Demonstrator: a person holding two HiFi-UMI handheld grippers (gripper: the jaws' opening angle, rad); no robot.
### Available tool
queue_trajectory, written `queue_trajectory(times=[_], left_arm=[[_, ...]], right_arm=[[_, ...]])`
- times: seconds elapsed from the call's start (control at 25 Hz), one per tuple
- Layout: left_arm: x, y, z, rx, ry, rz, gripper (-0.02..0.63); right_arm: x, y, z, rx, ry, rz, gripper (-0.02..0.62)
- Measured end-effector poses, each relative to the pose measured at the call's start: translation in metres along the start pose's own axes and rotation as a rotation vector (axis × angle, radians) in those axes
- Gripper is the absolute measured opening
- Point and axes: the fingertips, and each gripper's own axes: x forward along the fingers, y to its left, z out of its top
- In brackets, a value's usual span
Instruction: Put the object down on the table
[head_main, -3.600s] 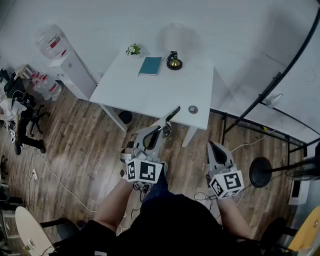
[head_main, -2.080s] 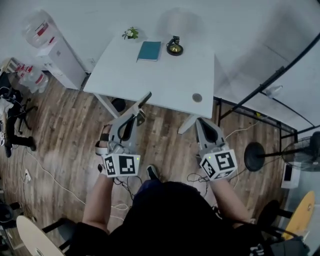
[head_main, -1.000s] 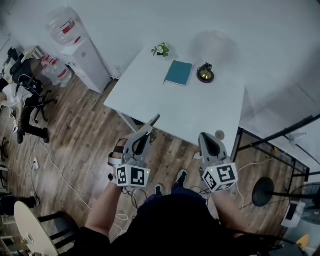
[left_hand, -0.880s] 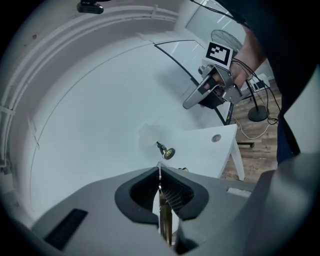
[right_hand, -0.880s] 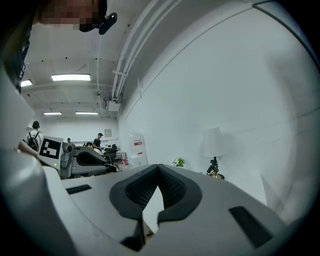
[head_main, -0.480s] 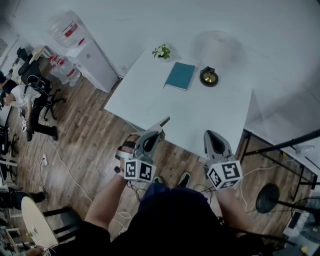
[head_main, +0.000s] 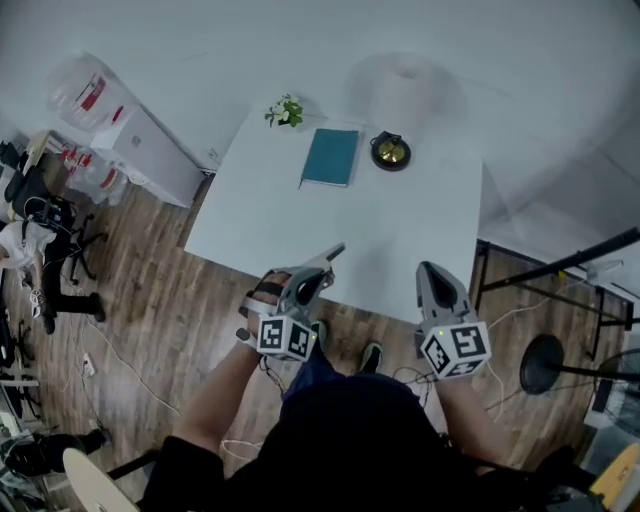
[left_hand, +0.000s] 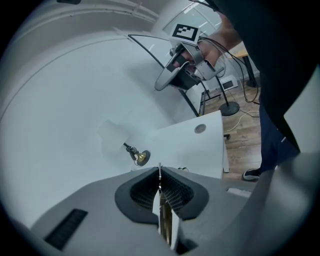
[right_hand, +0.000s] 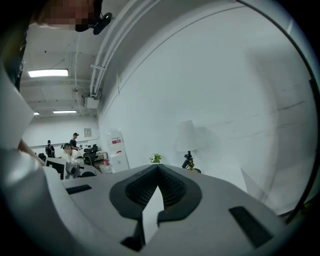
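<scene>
My left gripper (head_main: 322, 262) hangs over the near edge of the white table (head_main: 400, 235), shut on a thin flat object (head_main: 333, 253) whose dark tip sticks out past the jaws. In the left gripper view the object (left_hand: 164, 222) is a brownish strip with pale edges, pinched between the shut pads of the left gripper (left_hand: 160, 172). My right gripper (head_main: 432, 272) is held at the table's near right edge, shut and empty. In its own view the right gripper (right_hand: 158, 169) has its jaw tips touching.
At the table's far side lie a teal book (head_main: 330, 157), a lamp with a brass base (head_main: 390, 152) and a small potted plant (head_main: 285, 110). A water dispenser (head_main: 120, 130) stands left of the table. Stands and cables (head_main: 545, 365) crowd the wood floor at right.
The person has stepped up to the table, so both grippers have gone from above the floor to the table's near edge. The left gripper still holds the thin object.
</scene>
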Motion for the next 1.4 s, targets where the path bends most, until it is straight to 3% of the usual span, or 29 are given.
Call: queue_trajectory(times=[0.44, 0.8, 1.16, 1.4], left_arm=[[0.063, -0.012, -0.047, 0.135, -0.19, -0.257, 0.015], [0.101, -0.028, -0.077, 0.163, -0.261, -0.379, 0.015], [0.117, -0.04, -0.091, 0.182, -0.336, -0.444, 0.015], [0.123, -0.045, -0.102, 0.212, -0.306, -0.455, 0.015]], right_arm=[[0.025, 0.012, -0.006, 0.008, 0.048, -0.251, 0.005], [0.026, 0.021, -0.024, 0.028, 0.084, -0.403, 0.005], [0.027, 0.019, -0.028, 0.04, 0.095, -0.459, 0.006], [0.038, 0.018, -0.035, 0.056, 0.108, -0.441, 0.006]])
